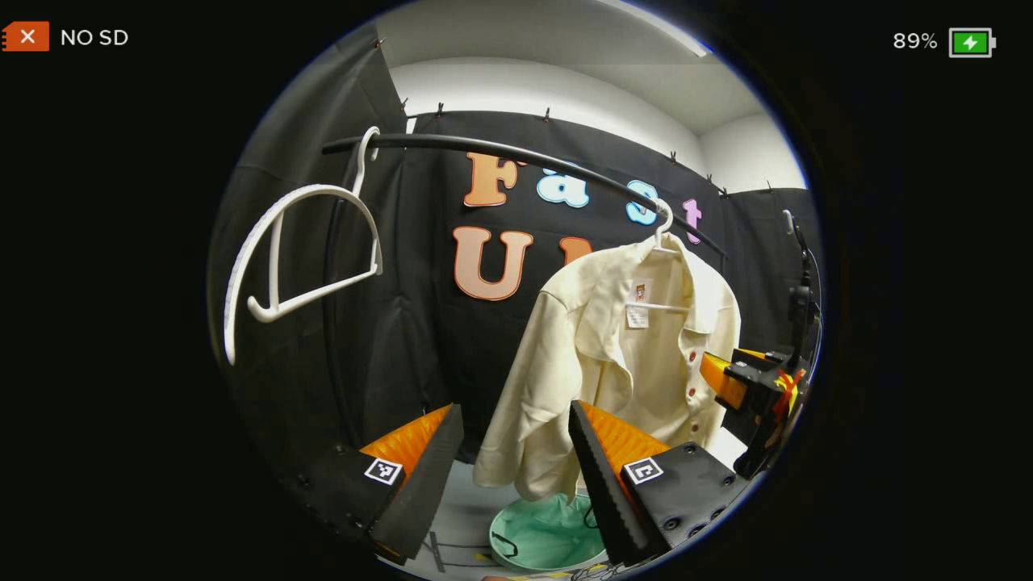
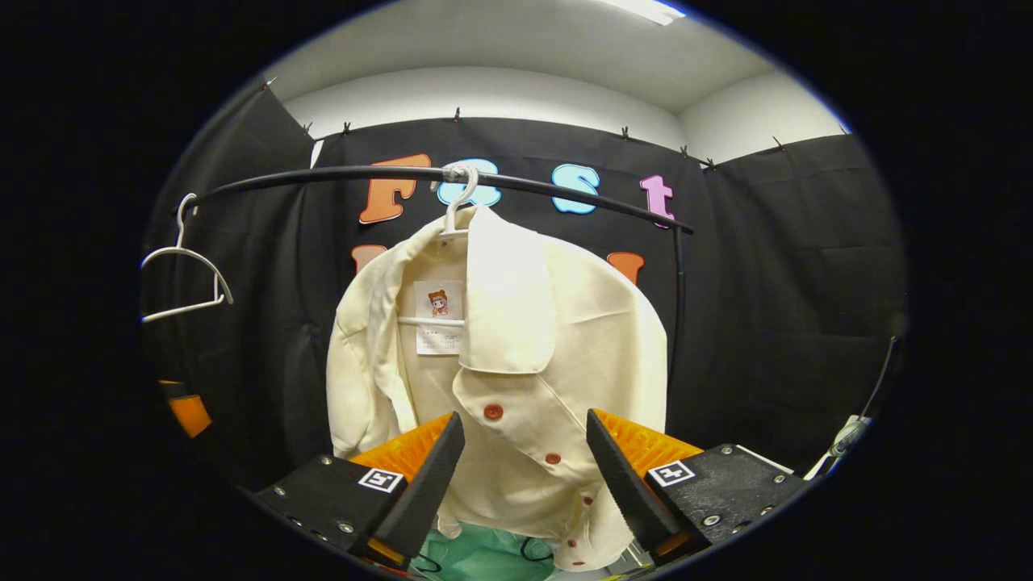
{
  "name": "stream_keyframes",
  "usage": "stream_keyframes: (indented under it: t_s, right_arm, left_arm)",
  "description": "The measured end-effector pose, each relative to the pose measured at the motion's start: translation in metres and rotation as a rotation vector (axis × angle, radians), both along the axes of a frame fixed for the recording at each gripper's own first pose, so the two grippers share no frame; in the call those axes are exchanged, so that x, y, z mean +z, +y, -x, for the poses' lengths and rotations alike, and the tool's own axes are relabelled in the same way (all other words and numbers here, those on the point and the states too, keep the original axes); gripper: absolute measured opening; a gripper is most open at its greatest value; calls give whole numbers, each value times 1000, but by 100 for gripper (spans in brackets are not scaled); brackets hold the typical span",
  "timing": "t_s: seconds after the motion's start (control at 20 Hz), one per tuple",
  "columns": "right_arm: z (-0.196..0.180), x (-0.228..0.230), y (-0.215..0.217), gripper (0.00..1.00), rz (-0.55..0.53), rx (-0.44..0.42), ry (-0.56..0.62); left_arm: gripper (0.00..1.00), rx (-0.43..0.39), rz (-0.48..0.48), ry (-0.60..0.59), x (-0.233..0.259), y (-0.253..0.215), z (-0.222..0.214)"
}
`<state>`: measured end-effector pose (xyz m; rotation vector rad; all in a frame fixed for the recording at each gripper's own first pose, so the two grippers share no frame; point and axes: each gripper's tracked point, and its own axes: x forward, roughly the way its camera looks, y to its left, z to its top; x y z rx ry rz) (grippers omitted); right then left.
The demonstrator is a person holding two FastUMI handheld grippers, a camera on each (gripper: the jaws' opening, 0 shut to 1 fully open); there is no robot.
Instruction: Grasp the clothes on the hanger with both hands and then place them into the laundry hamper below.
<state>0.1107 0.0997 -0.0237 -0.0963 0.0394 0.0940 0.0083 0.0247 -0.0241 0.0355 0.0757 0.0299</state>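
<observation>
A cream shirt [image 1: 621, 363] with red buttons hangs on a white hanger [image 1: 663, 230] from the black rail [image 1: 516, 153]. Below it on the floor lies the pale green hamper [image 1: 545, 532]. My left gripper [image 1: 508, 476] is open, short of the shirt's hanging sleeve, with nothing between its fingers. In the right gripper view the shirt [image 2: 516, 363] hangs straight ahead on its hanger [image 2: 456, 202]. My right gripper [image 2: 523, 476] is open with the shirt's lower front between and beyond its fingers, and the hamper [image 2: 484, 557] peeks out under the hem. The right gripper [image 1: 738, 379] also shows beside the shirt in the left gripper view.
An empty white hanger [image 1: 299, 250] hangs at the rail's left end, seen again as the empty hanger [image 2: 186, 278] in the right gripper view. The rail's right upright [image 2: 676, 307] stands just behind the shirt. A cable [image 2: 855, 428] runs along the right wall.
</observation>
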Motion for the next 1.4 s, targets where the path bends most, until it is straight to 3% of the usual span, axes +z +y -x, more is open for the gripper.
stream_keyframes:
  t_s: [0.1, 0.65, 0.9, 1.1, 1.25, 1.3, 1.4]
  right_arm:
    - [-14, 2, 1, 95, 0, -9, -6]
    - [-85, -16, 3, 95, -9, -49, 39]
    - [-107, -20, 1, 91, 0, -49, 38]
    - [-111, -24, 1, 75, -21, -36, 49]
    - [-107, -22, -2, 49, -38, -27, 45]
    - [-103, -22, -3, 45, -41, -23, 49]
    - [-97, -21, -4, 33, -48, -11, 64]
  left_arm:
    - [84, 8, -4, -4, 0, 3, -2]
    - [78, 58, 22, 8, -5, 22, -16]
    - [81, 73, 17, 16, -9, 27, -21]
    - [78, 74, 17, 26, -13, 26, -26]
    - [81, 64, 17, 32, -15, 21, -31]
    - [78, 58, 20, 35, -16, 18, -34]
    - [81, 43, 24, 40, -18, 10, -38]
